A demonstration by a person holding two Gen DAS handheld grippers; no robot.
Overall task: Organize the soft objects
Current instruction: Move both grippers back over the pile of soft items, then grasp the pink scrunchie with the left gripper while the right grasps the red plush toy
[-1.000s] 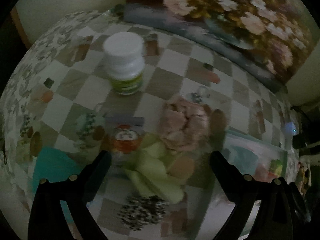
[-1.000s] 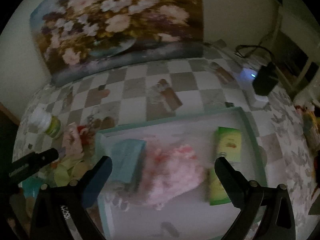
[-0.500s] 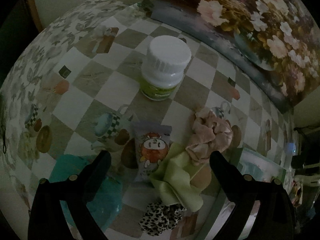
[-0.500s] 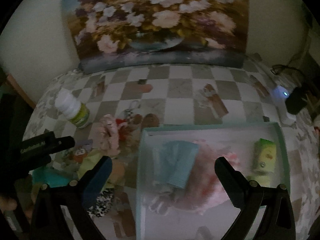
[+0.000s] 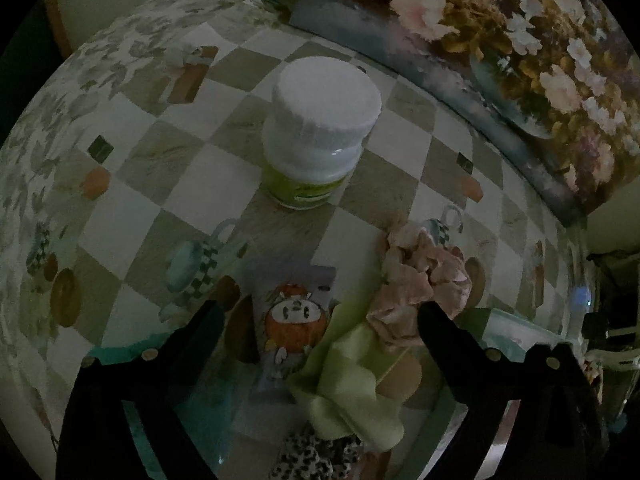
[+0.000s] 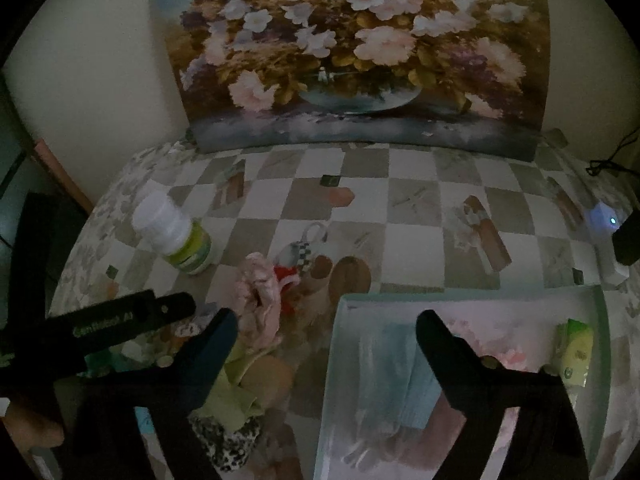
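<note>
A pink scrunchie (image 5: 420, 280) (image 6: 258, 300), a light green cloth (image 5: 352, 384) (image 6: 234, 394) and a leopard-print scrunchie (image 5: 316, 456) (image 6: 226, 440) lie together on the checked tablecloth. A small snack packet with a cartoon face (image 5: 294, 320) lies beside them. My left gripper (image 5: 320, 312) is open and empty, hovering over the packet and green cloth; it also shows in the right wrist view (image 6: 168, 308). My right gripper (image 6: 324, 320) is open and empty, above the left edge of a pale teal tray (image 6: 472, 294) holding a blue cloth (image 6: 400, 368) and pink cloth (image 6: 504, 356).
A white-capped bottle with a green label (image 5: 320, 132) (image 6: 176, 236) stands behind the pile. A flower painting (image 6: 352, 52) leans on the wall at the back. A green packet (image 6: 576, 352) lies in the tray's right side. A teal object (image 5: 192, 396) lies at lower left.
The left gripper has moved forward towards the bottle and lower over the pile. The right gripper has swung left, from over the tray's middle to its left edge.
</note>
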